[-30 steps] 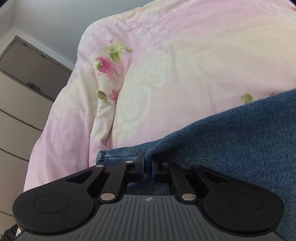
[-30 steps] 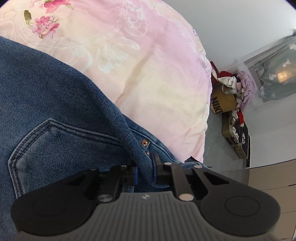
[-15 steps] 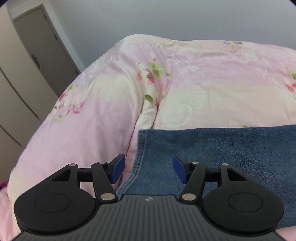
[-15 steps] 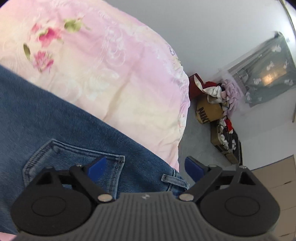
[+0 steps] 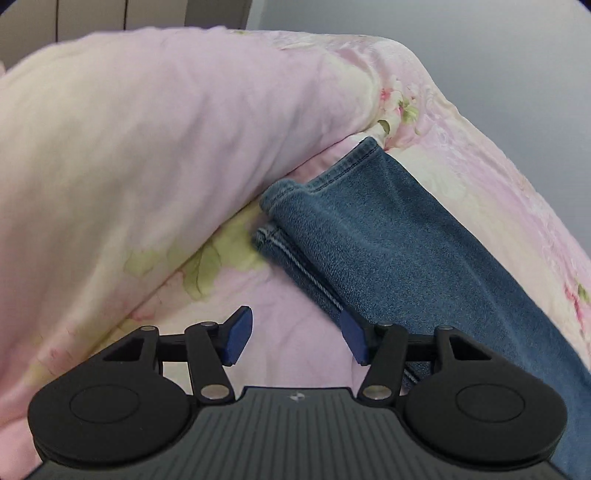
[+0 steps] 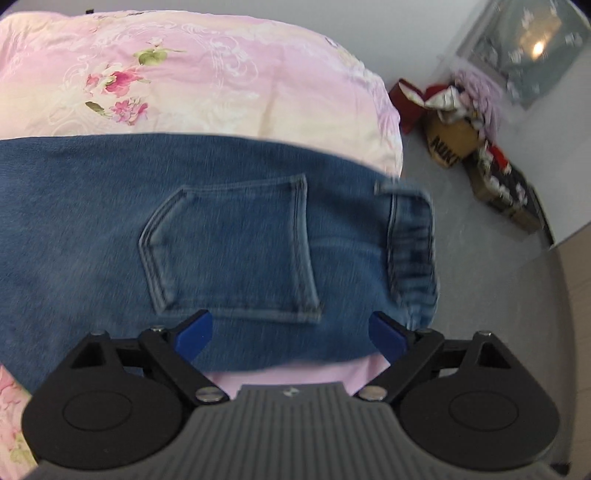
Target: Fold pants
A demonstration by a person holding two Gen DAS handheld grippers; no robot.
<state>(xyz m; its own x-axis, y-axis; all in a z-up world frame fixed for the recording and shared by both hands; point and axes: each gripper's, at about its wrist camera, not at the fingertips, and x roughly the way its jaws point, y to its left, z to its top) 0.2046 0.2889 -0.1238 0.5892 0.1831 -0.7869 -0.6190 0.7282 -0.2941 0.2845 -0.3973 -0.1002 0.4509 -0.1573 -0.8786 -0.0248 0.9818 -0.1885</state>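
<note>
The blue denim pants (image 5: 399,258) lie flat on the pink floral bed cover (image 5: 147,147). In the left wrist view their hem ends (image 5: 295,199) point away, one leg stacked on the other. My left gripper (image 5: 295,334) is open and empty, just beside the leg's near edge. In the right wrist view the pants (image 6: 92,221) show a back pocket (image 6: 232,247) and the waistband (image 6: 410,243) near the bed's right edge. My right gripper (image 6: 291,332) is open and empty above the pocket's lower edge.
A raised fold of the bed cover (image 5: 184,92) bulges left of the hems. Right of the bed is grey floor (image 6: 480,277) with a cardboard box and a pile of clothes (image 6: 454,118). Wardrobe doors (image 5: 92,14) stand behind the bed.
Both grippers were shut on the pants a second ago, then opened and let go. Both have since pulled back, and the left one has swung toward the hem end.
</note>
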